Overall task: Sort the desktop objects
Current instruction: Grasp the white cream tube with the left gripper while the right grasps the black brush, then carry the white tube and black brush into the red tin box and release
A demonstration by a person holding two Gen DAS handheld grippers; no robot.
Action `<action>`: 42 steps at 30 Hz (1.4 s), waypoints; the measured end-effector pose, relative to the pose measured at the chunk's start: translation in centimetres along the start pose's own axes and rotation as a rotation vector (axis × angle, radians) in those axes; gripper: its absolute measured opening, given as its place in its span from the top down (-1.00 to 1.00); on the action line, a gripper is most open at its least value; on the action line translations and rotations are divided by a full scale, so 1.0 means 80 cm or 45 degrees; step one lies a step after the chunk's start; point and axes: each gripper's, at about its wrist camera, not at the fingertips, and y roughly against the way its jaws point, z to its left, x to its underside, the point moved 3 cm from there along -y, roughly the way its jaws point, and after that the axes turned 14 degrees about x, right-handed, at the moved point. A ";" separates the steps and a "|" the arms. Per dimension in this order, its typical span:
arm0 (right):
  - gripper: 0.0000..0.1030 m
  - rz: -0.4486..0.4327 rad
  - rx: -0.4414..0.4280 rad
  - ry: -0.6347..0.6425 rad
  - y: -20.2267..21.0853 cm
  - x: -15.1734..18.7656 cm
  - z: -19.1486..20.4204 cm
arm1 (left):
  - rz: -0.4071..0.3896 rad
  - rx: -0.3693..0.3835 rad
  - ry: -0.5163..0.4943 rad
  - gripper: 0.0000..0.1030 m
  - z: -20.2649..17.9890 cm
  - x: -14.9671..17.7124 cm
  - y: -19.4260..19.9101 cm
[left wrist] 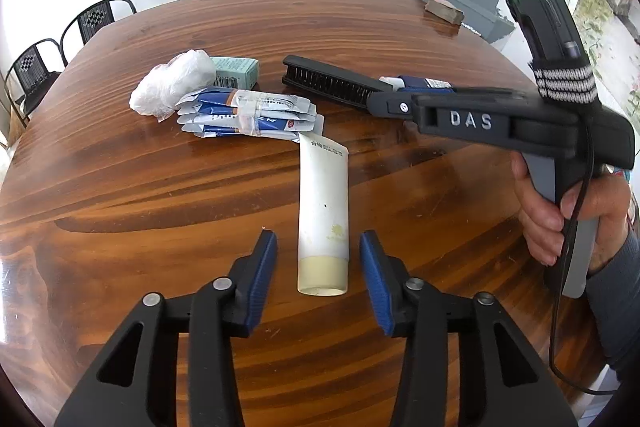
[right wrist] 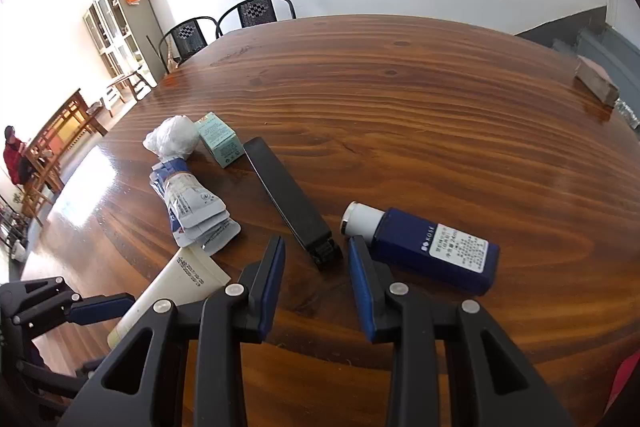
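Tube of cream [left wrist: 323, 211], white with a beige cap, lies flat on the desk [left wrist: 160, 187] between my left jaws [left wrist: 318, 259], cap end toward me; the blue pads stand apart on either side of the cap and touch nothing. I judge it light, soft-walled and a little slick, so the stiff cap or the shoulder just past it is the place to pinch; a squeeze mid-body would only dent it.

My right jaws [right wrist: 316, 267] are also apart and empty, hanging over the near end of the black brush [right wrist: 290, 205], with the blue bottle [right wrist: 430, 253] just to their right. The brush looks rigid and easy to take across its narrow handle. The bottle looks hard, smooth and heavier; its flat sides suit the pads.

Counted: one tube, one brush, one blue bottle, one small teal box [right wrist: 220, 143], one crumpled plastic bag [right wrist: 172, 139], and one taped bundle of sachets [right wrist: 196, 211], several in it, number unclear.
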 end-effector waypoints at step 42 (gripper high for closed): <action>0.65 -0.174 -0.020 -0.129 0.115 0.035 -0.022 | -0.116 0.085 0.014 0.48 -0.022 0.004 0.026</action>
